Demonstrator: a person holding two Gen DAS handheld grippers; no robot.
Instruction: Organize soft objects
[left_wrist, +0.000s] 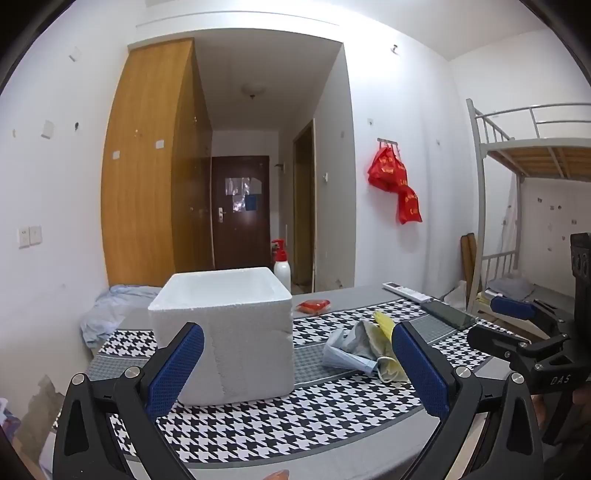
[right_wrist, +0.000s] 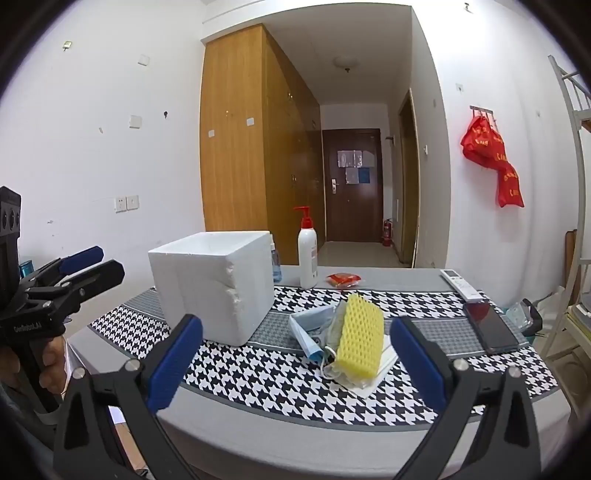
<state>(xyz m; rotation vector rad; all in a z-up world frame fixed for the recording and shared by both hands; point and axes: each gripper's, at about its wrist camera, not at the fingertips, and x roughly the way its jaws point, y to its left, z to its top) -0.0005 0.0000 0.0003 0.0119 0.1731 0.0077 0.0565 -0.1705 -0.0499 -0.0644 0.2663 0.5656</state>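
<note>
Both grippers hover short of the bench, nothing grasped; left gripper has jaws spread fully wide and empty, right gripper the same, wide and empty; each sees the other off to its outer side, held in a hand. Soft objects sit in one heap just ahead of the right jaws, slightly toward the right-hand pad: yellow sponge on top, tilted, resting on a pile of face masks, blue ones and a white one mixed together, ear loops trailing toward the jaws. From the left jaws the same heap lies ahead and beside the right-hand pad, partly hidden by it. White foam box stands open-topped ahead of the left-hand pad in both views, beside the heap, not touching it; its inside is not visible from here, so cannot tell if anything is already in it. Beyond the heap, well past the jaws: pump bottle, red packet, remote, phone off toward the right pad. Progress judgement: looks like the very start; heap untouched, no item lifted, no jaw contact; all picking and placing, presumably into the box, is left to do; sponge on top is likely first.
</note>
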